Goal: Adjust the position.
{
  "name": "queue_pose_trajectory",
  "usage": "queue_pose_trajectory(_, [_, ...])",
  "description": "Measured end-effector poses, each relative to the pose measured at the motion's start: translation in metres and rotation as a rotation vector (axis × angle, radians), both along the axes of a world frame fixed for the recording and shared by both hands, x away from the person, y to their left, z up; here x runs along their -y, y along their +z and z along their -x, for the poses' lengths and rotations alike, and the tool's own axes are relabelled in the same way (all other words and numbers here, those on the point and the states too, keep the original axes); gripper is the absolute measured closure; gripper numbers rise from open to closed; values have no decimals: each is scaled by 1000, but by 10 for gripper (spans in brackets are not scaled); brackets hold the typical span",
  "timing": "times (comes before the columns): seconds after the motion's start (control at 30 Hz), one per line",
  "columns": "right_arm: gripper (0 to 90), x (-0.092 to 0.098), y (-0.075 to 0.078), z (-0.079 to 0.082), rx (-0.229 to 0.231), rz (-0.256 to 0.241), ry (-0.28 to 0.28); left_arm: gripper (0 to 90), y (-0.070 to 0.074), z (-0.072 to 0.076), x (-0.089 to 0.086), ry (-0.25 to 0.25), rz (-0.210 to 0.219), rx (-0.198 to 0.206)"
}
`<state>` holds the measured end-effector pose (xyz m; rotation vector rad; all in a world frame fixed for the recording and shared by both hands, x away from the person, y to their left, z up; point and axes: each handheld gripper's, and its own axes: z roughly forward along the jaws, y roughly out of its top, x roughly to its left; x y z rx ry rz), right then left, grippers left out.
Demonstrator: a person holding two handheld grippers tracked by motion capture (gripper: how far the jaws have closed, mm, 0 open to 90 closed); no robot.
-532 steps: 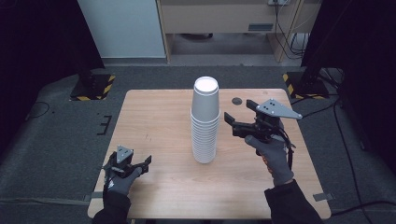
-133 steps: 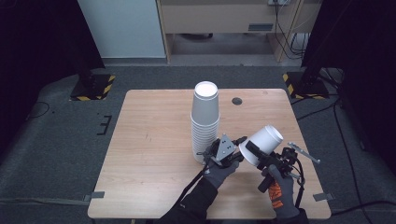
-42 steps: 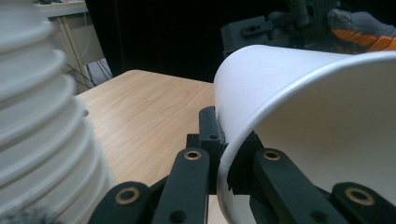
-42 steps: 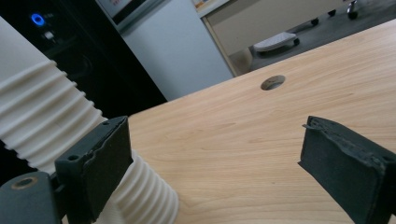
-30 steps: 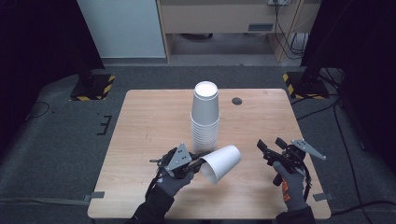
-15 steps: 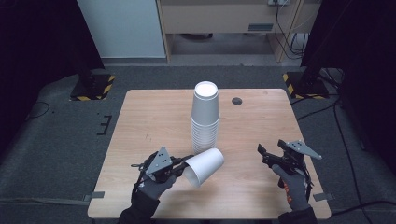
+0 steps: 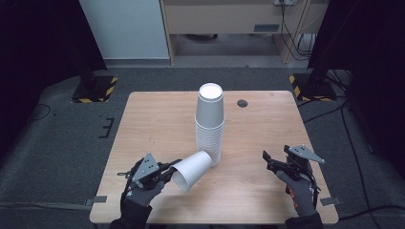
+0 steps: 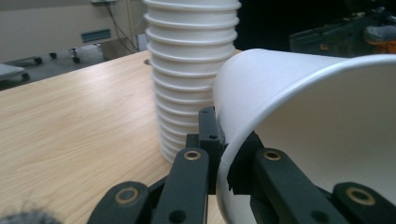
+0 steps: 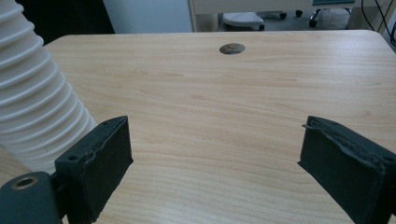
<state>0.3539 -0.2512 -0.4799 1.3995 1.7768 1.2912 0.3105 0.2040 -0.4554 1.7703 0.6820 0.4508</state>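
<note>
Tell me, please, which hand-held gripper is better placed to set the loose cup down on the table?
Probably the left. The left hand-held gripper already pinches the rim of the tilted white cup just above the table, beside the cup stack. The right hand-held gripper is open, holds nothing, and sits well apart.

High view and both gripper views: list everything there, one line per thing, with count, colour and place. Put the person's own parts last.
table: one, light wood, centre of the room.
stack of cups: one, white, upside down at the table's middle.
single cup: one, white, tilted on its side, front left beside the stack.
hole in the table: one, dark, far right of the stack.
floor stands: two, black and yellow striped bases, beyond the far corners.
left gripper: black, clamped on the single cup's rim.
right gripper: black, open, front right.
gloved hands: two, grey.
</note>
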Motion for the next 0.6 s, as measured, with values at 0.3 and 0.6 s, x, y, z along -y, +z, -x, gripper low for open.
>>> queue_pose_trajectory(0.3, [89,-1,-3,0,-11,34,-4,861,6,-1,-26,102,-3,12])
queue_pose_trajectory(0.6, [88,-1,-4,-1,-20,40,-9,860,11,-4,-58,232,42,17])
